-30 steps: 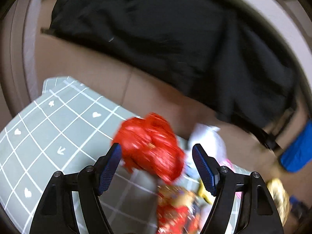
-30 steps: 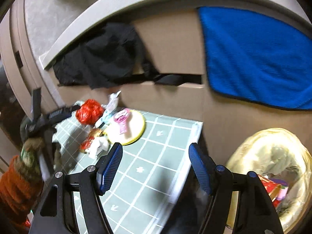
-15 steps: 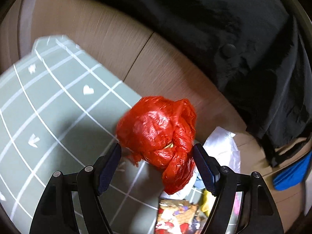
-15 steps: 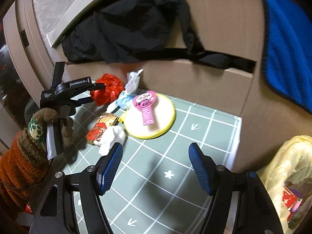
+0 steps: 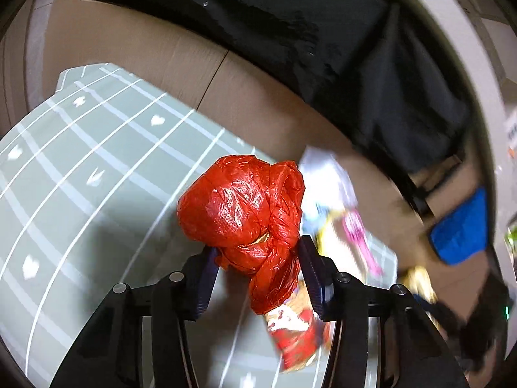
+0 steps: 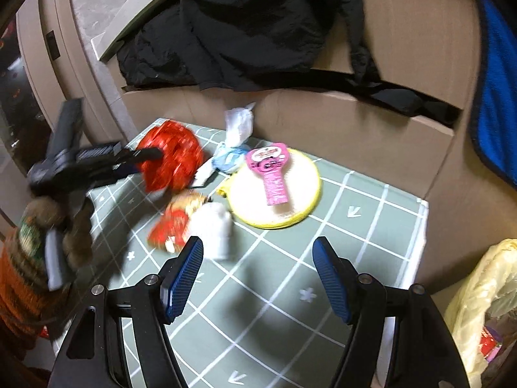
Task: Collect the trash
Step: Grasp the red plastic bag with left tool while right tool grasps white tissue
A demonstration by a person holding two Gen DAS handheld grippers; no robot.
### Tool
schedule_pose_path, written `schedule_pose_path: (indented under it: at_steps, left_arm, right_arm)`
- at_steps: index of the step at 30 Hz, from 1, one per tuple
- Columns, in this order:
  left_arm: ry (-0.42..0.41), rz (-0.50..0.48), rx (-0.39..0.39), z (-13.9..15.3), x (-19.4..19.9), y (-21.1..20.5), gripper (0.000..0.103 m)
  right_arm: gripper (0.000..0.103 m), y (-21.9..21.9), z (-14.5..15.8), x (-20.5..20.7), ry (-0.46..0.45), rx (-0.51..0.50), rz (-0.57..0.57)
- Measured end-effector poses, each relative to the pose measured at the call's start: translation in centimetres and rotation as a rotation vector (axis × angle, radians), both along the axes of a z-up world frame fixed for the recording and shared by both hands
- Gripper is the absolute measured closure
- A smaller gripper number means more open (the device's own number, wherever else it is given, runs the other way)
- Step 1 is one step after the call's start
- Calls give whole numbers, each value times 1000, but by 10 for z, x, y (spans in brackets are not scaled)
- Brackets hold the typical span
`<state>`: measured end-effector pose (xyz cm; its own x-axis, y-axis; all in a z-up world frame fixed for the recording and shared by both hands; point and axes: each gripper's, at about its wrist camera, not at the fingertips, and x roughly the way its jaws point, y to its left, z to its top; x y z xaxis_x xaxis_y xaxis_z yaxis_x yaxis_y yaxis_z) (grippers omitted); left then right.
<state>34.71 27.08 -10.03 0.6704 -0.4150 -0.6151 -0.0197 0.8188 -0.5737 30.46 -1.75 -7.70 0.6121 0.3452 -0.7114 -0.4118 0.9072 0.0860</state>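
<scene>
Since the knotted neck of the red plastic bag (image 5: 245,213) is pinched between the narrowed jaws of the left gripper (image 5: 258,268), the pick-up step is judged to be in hand. The bag is held just above the green checked cloth (image 6: 290,291), beside 1 snack wrapper (image 6: 176,223) and a crumpled tissue (image 6: 215,226). The right gripper (image 6: 258,278) is held wide and empty. Next, a carry to the yellow trash bag (image 6: 484,291) is called for.

A green gridded tablecloth (image 6: 355,226) is being backed at twelve o'clock by cardboard panels (image 6: 339,119); a black garment (image 6: 245,26) is being draped over them, and a blue cloth (image 6: 497,103) is being hung at two o'clock.
</scene>
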Motion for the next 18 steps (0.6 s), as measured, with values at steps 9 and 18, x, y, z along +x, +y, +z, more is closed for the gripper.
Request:
schedule_pose_path:
  at_steps: [9, 18]
  left_arm:
    - [-76, 32, 90, 26, -98, 16, 53]
    - [-101, 69, 149, 26, -123, 21, 53]
  right_arm:
    - [38, 54, -21, 20, 24, -74, 87]
    - [52, 95, -48, 47, 63, -215, 122]
